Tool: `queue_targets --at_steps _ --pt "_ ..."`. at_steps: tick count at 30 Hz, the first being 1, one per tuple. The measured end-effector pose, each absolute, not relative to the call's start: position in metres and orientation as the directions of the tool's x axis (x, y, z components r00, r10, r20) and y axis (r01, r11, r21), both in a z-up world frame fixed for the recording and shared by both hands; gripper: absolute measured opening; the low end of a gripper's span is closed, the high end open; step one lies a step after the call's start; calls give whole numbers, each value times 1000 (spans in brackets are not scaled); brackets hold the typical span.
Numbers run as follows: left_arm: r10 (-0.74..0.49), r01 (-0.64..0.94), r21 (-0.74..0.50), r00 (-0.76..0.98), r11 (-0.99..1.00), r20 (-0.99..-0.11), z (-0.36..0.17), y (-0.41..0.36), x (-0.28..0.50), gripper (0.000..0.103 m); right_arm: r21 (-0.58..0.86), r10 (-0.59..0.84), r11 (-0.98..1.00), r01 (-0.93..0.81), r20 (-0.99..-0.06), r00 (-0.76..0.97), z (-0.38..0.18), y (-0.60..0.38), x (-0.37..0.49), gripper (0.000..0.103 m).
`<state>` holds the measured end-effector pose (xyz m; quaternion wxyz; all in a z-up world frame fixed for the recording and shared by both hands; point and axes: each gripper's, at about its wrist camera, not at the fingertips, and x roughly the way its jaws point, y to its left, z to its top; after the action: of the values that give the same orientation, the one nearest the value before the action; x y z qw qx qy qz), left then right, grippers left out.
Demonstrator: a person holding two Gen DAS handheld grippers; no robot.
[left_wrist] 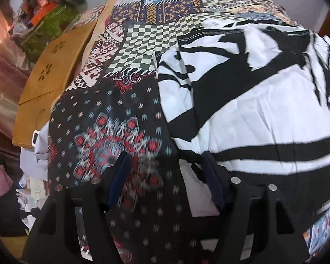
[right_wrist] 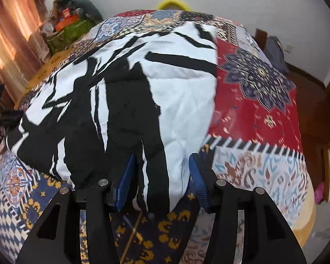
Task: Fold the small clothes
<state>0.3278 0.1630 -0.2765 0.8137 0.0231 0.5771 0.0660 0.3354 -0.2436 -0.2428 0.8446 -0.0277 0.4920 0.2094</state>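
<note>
left hand-held gripper (left_wrist: 165, 167) spread beside garment (left_wrist: 253, 101) edge | right hand-held gripper (right_wrist: 162, 165) spread astride its near hem | garment flat on bedspread (left_wrist: 121, 121) | folding apparently not started

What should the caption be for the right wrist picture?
Open right gripper straddles the black-and-white patterned garment on a patchwork bedspread.

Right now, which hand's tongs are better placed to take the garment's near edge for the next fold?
Right. The right tongs stand open with the black-and-white garment hem between their jaws. The left tongs are open mostly over the patterned bedspread, only their right-hand finger touching the cloth.
</note>
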Motion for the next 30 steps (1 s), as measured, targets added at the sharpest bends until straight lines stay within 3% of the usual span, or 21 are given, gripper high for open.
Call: queue_targets --at_steps 8,13,15,16,17,23,26,27,30 --pt "66 -184 -17 433 983 -899 -234 182 367 66 120 345 901 -417 -780 522 -199 -226 352 47" --pt "-4 -178 -80 389 981 -921 -254 172 432 65 151 396 876 -459 -769 503 -204 -198 369 48" --pt "-34 -188 -105 346 977 -938 -276 169 453 46 168 411 865 -473 -779 474 -215 -186 371 47" --pt "-68 -188 -139 342 972 -937 -282 167 457 22 171 414 861 -479 -784 464 -219 -182 371 48" --pt "-100 -187 -174 348 967 -932 -286 165 461 8 174 416 857 -485 -789 452 -224 -179 372 48" --pt "123 -194 44 419 980 -899 -282 154 462 2 180 433 839 -514 -793 428 -239 -181 369 47" --pt "337 -260 254 355 932 -872 -294 168 465 1 183 428 844 -504 -797 427 -238 -186 366 47" --pt "343 -269 261 331 927 -879 -297 176 464 1 180 423 847 -501 -799 427 -238 -186 363 47" --pt "176 -249 87 365 965 -914 -282 186 444 1 171 401 862 -478 -807 434 -233 -188 358 47"
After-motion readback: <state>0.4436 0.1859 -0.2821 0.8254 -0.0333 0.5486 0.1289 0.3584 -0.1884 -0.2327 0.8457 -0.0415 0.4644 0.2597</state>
